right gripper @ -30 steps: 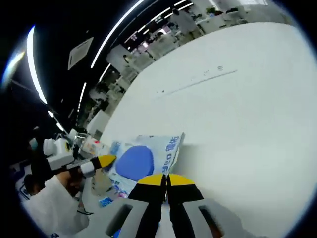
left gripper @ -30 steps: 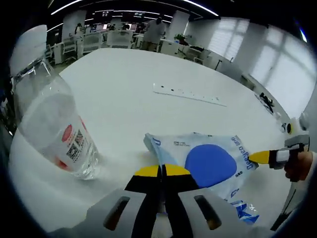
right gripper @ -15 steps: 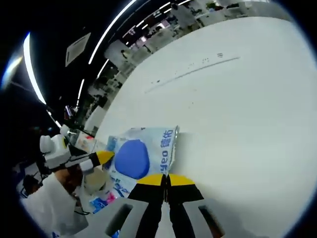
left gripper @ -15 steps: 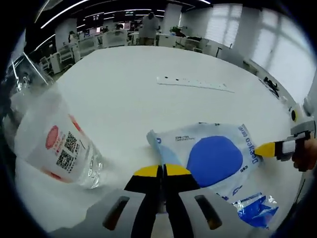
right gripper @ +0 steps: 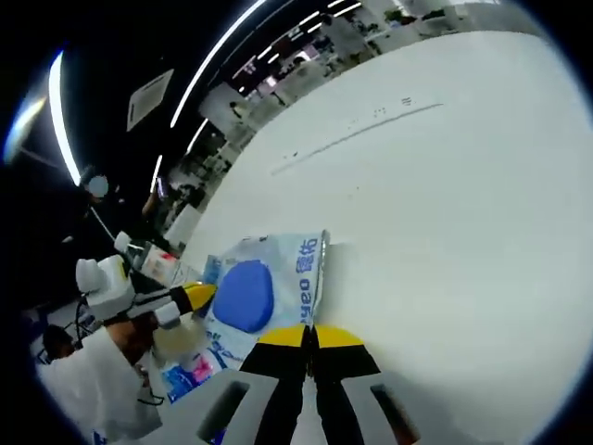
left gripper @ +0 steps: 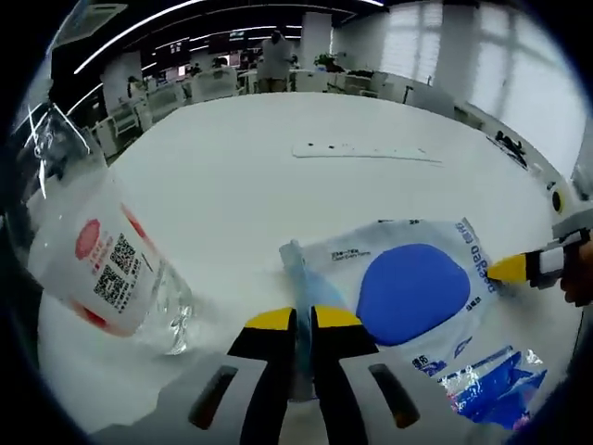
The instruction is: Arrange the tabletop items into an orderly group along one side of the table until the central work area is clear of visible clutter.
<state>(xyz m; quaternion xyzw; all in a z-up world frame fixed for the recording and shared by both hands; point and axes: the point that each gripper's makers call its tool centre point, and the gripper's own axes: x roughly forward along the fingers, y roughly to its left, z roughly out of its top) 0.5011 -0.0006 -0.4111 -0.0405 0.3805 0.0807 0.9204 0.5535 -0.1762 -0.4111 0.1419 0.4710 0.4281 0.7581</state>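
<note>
A flat white pack with a big blue oval point(left gripper: 412, 292) lies on the white table point(left gripper: 232, 176), held between the two grippers. My left gripper point(left gripper: 303, 320) has its jaws a narrow gap apart, and the pack's near corner runs into that gap. My right gripper point(right gripper: 310, 332) is shut on the pack's opposite edge point(right gripper: 318, 269); its yellow tip point(left gripper: 511, 269) shows against the pack's right side. A clear water bottle with a red-and-white label point(left gripper: 102, 269) stands just left of the pack. A blue crinkly packet point(left gripper: 491, 385) lies by the pack's near right corner.
A long white strip point(left gripper: 366, 151) lies across the middle of the table, beyond the pack. Desks, chairs and a standing person fill the room behind the far edge. A hand point(left gripper: 579, 278) and a white sleeve point(right gripper: 83, 389) hold the grippers.
My left gripper's jaws, pressed together before, now stand slightly apart. The pack sits a little lower and flatter on the table. The right gripper stays clamped on its edge.
</note>
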